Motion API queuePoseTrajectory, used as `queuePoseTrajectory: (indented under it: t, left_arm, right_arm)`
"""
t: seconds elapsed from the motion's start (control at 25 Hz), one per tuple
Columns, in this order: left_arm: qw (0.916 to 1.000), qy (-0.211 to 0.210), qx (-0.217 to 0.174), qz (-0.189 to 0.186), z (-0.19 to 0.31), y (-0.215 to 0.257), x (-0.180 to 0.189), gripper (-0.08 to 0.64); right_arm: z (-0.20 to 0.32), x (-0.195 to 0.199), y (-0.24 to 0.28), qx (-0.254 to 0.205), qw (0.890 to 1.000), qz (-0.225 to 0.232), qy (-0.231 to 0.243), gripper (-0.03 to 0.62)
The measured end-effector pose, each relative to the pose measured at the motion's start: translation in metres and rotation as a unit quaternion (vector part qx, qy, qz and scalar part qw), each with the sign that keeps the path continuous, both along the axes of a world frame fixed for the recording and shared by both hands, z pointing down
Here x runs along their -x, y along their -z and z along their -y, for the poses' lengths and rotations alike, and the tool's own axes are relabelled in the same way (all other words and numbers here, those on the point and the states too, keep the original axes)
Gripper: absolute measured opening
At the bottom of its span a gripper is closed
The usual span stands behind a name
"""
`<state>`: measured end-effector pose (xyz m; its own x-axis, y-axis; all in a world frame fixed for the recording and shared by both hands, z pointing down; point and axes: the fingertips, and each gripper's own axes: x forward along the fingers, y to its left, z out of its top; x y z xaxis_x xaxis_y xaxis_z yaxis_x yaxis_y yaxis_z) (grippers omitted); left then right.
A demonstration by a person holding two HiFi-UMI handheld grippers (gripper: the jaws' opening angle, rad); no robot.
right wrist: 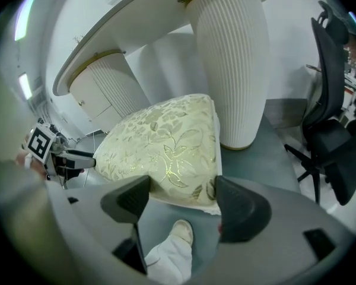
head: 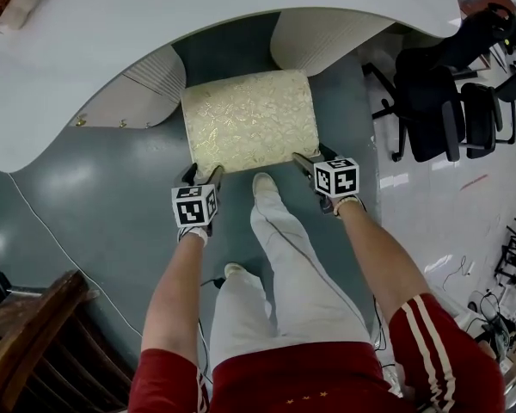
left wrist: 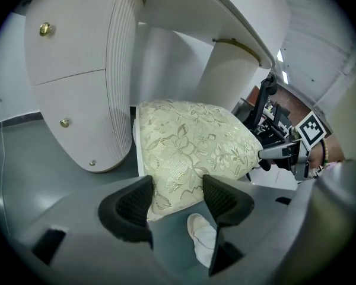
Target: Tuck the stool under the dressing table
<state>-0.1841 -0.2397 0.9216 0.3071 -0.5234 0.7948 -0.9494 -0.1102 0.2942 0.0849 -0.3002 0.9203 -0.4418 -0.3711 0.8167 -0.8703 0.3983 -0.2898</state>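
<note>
In the head view, a cream, gold-flowered cushioned stool (head: 249, 119) stands on the grey floor (head: 95, 196) at 12 o'clock from the person's white shoe (head: 262, 183). Its far end lies between the two ribbed pedestals of the white curved dressing table (head: 112, 33), and a strip of floor shows before the tabletop's rim. The left gripper (head: 203, 175) is at the stool's 7 o'clock corner and the right gripper (head: 311, 160) at its 5 o'clock corner. In the left gripper view, the left gripper (left wrist: 178, 186) has its fingers (left wrist: 130, 203) about half open, pressed on either side of the stool (left wrist: 190, 147) cushion's near corner. In the right gripper view, the right gripper (right wrist: 182, 187) has its fingers (right wrist: 240, 203) somewhat wider, and the stool (right wrist: 160, 147) corner fills the gap, fabric against both pads.
</note>
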Motion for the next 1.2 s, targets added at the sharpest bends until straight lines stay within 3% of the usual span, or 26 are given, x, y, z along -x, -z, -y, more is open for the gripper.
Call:
queuePoseTrajectory:
  t: [0.2, 0.8, 1.2]
  left_arm:
    - [0.9999, 0.007, -0.002, -0.01, 0.022, 0.002, 0.01, 0.27]
    - [0.9991, 0.029, -0.03, 0.011, 0.141, 0.007, 0.055, 0.267]
    - [0.9992, 0.03, -0.026, -0.011, 0.146, 0.005, 0.05, 0.275]
  right_arm:
    - [0.027, 0.01, 0.002, -0.001, 1.0, 0.002, 0.006, 0.351]
    - [0.143, 0.055, 0.006, -0.038, 0.999, 0.012, 0.0, 0.351]
    - [0.157, 0.054, 0.006, -0.027, 0.999, 0.016, 0.022, 0.359]
